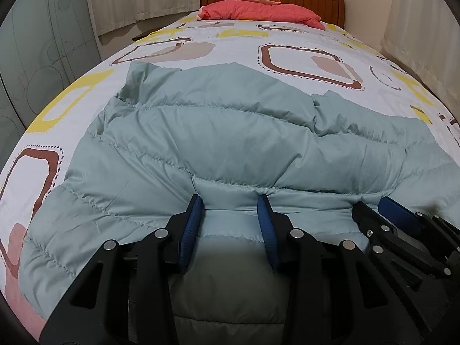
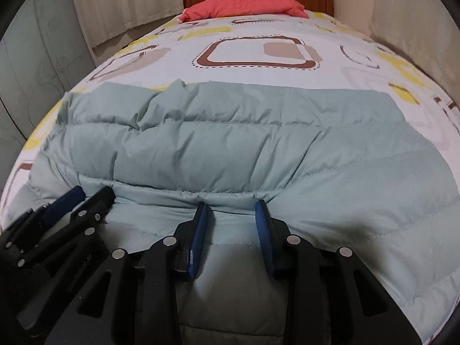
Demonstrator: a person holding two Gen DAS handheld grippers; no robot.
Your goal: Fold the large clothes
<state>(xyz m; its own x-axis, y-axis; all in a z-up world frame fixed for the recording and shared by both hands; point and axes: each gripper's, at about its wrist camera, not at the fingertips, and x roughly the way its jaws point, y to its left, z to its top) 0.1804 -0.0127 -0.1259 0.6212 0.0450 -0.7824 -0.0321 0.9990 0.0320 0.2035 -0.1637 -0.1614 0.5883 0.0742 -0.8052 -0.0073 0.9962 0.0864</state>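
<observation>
On the bed point(image 1: 287, 37), a big puffy green jacket point(image 1: 230, 132) is spread flat over the patterned sheet, with its near edge bunched up at the foot of the bed. The left gripper point(image 1: 231, 201) is pushed into that near edge, and its blue fingers point(image 1: 195, 215) are set partly apart with a fat roll of jacket between them. The right gripper point(image 2: 231, 205) is placed just beside it and is set the same way, with a roll of the jacket between its fingers point(image 2: 263, 218). It cannot be told for sure if the cloth is squeezed tight or only sits loose in the gaps, since the fingertips are half sunk in the padding. That is where trouble may come. The jacket is thick and slippery, so it may be dropped from one side when it is lifted. Only the top layer may be caught, and then the fold may be left crooked. With both grips so close together, the wide sides may be left to sag
</observation>
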